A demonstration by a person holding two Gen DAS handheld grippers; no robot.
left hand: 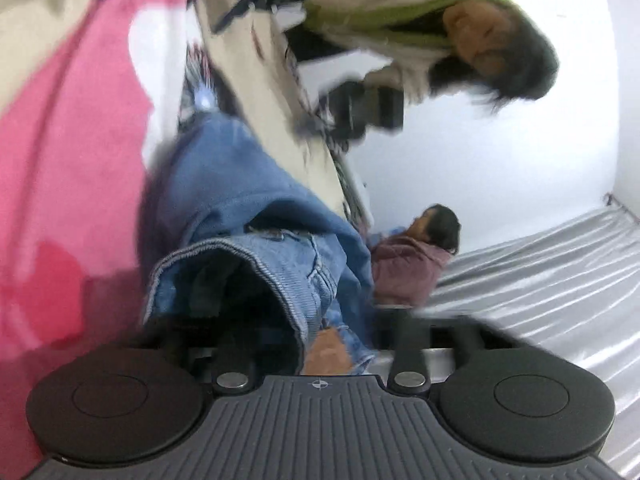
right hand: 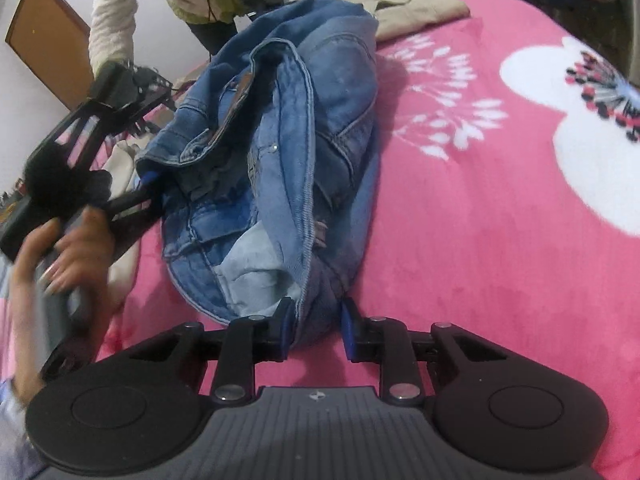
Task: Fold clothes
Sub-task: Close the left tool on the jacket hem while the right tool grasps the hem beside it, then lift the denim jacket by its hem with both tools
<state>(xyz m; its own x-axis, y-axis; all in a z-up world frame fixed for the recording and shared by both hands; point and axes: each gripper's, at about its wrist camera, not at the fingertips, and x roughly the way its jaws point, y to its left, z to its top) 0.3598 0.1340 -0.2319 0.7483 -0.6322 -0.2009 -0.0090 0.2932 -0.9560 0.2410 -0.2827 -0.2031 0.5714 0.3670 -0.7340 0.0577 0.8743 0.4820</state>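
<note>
Blue jeans (right hand: 304, 128) lie bunched on the pink flowered blanket (right hand: 500, 208). My right gripper (right hand: 316, 330) sits at their near end, and a fold of denim fills the gap between its blue pads (right hand: 285, 326), so it is shut on it. A hand (right hand: 64, 240) holds my left gripper (right hand: 151, 184) at the left. Its tip is shut on the jeans' waistband. In the left wrist view, which is tilted and blurred, the jeans (left hand: 260, 220) hang right in front of the camera and hide the fingers.
Folded beige trousers (right hand: 416, 4) lie at the blanket's far end, and more beige cloth (right hand: 124, 152) lies by the left gripper. A person in a cream sweater (right hand: 116, 12) leans in with a black device (right hand: 124, 80). Another person (left hand: 408, 272) sits by a silver sheet (left hand: 540, 280).
</note>
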